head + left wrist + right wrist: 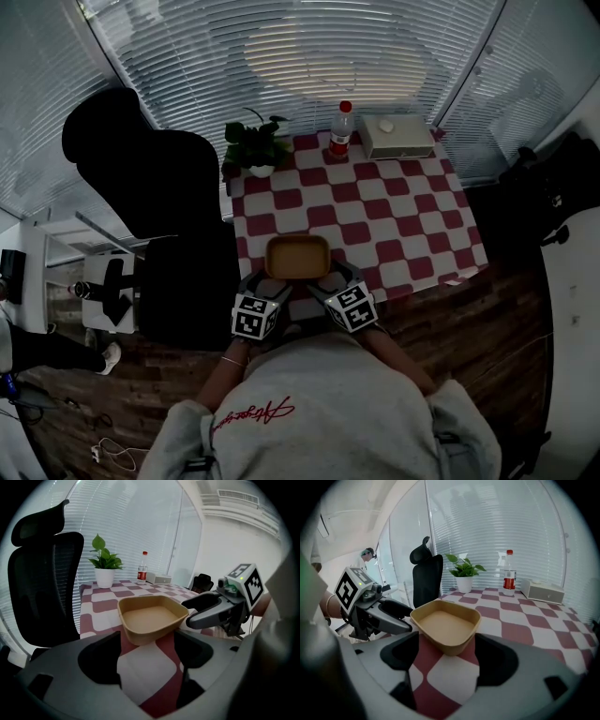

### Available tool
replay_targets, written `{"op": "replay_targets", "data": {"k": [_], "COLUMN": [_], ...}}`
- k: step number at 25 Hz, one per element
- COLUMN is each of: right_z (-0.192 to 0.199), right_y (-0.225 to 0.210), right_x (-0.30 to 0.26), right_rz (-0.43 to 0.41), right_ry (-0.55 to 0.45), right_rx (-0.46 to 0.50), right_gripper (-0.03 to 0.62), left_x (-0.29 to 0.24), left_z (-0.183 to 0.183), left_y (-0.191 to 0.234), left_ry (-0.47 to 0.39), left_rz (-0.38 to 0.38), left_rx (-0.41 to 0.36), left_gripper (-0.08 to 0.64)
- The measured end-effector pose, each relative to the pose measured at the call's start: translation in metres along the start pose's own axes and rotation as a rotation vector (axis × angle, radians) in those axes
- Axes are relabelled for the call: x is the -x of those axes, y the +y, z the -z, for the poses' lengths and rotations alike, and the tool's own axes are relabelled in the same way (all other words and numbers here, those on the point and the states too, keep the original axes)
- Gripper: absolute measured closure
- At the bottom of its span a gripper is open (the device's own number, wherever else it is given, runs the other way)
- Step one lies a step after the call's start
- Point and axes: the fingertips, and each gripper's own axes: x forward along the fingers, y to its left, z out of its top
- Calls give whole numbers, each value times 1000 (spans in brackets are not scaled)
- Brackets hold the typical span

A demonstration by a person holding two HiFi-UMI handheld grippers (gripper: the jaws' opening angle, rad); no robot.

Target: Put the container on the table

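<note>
Grey sweatshirt (319, 403) fills the near edge of the head view, and just beyond it both tongs reach toward the near edge of the table (403, 225). The container (297, 257), a shallow tan tray with rounded corners and sloping walls, appears to sit flat on the checked cloth close to that near edge, empty.

The left tongs (147, 641) are spread, with only cloth in the gap. The container's near left corner lies just beyond the tips, not touched. The right tongs (447, 644) are likewise spread and empty, the container's near right corner just ahead of them.

It looks light and thin-walled, probably pulp or moulded fibre, so stiff enough at the rim but easy to crush or tip. Its matte surface should not slip. The rolled rim at the two near corners seems the best place to take hold, one corner to each side.
</note>
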Motion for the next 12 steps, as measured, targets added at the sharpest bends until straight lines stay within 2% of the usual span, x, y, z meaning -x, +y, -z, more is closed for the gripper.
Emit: {"op": "replay_targets", "data": {"k": [7,12], "right_z": [-6,-19], "right_y": [1,5], "right_x": [10,17], "right_rz": [9,2], "right_ry": [-26,-63], "right_rx": [-9,8], "right_gripper": [232,232], "left_x": [18,25], "left_z": [-13,-25], "left_y": [-3,-9], "left_ry": [-49,-88], "left_rz": [5,0], "left_rx": [36,24], "left_gripper": [215,215]}}
